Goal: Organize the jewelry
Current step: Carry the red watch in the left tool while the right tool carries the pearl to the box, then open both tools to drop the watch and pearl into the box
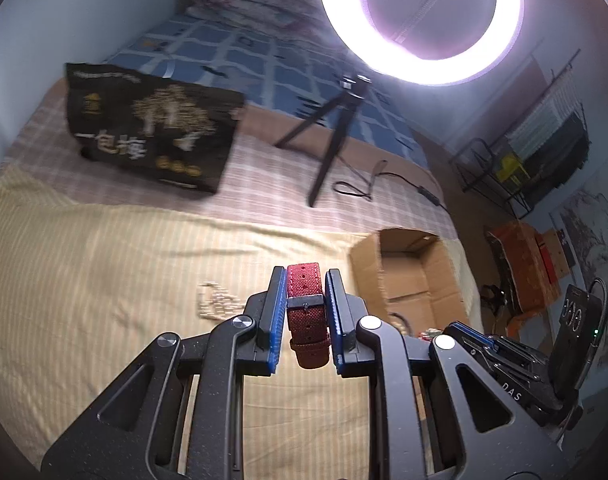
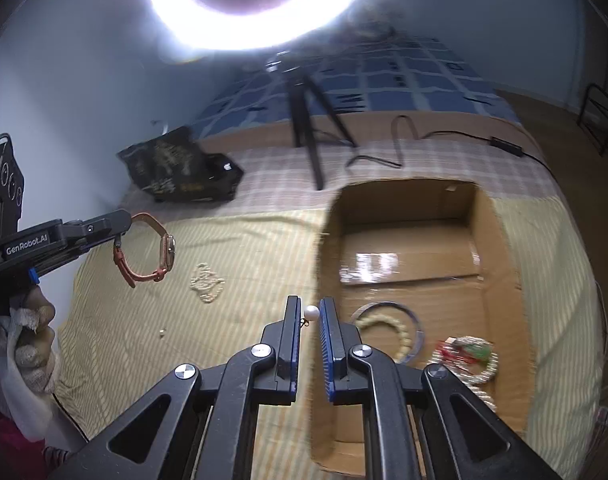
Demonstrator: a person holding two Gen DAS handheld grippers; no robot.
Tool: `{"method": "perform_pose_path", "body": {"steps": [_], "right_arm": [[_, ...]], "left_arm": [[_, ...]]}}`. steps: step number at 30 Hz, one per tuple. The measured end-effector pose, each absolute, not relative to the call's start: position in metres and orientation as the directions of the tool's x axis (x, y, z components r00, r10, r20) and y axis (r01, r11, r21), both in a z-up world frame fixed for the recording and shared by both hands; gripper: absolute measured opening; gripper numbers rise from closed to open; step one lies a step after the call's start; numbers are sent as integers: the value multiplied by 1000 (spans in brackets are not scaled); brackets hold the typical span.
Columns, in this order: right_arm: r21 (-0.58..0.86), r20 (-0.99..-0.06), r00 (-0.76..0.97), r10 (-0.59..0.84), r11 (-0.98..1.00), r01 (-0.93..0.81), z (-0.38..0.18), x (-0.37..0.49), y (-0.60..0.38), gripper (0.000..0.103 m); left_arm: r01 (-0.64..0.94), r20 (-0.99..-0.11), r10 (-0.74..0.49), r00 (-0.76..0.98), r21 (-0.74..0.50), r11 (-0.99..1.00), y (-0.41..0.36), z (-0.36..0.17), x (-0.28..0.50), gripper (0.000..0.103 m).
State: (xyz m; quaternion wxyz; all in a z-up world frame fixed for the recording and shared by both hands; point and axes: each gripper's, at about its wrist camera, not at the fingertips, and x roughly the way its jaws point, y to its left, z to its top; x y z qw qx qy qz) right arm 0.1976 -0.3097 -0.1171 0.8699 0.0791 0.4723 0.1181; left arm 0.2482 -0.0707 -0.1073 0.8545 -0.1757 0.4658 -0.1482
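Right wrist view: my right gripper point(image 2: 308, 316) pinches a pearl earring point(image 2: 312, 312), my left gripper point(image 1: 306, 300) clamps the red-strapped watch point(image 1: 307, 312), both bound for the cardboard box point(image 2: 499, 216).

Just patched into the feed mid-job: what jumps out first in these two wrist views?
The glaring ring light at the top of both views dominates. Below it, the left gripper clamps the red strap of a watch, which hangs over the striped yellow cloth. The right gripper pinches a small pearl earring beside the open cardboard box, which already holds bracelets.
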Motion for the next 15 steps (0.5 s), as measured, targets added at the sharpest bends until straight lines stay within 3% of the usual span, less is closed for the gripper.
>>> {"method": "perform_pose_path", "body": {"steps": [15], "right_arm": [[253, -822, 508, 256, 964, -76, -130, 172, -369, 7]], "left_arm": [[187, -716, -501, 487, -475, 860, -162, -111, 254, 18]]}}
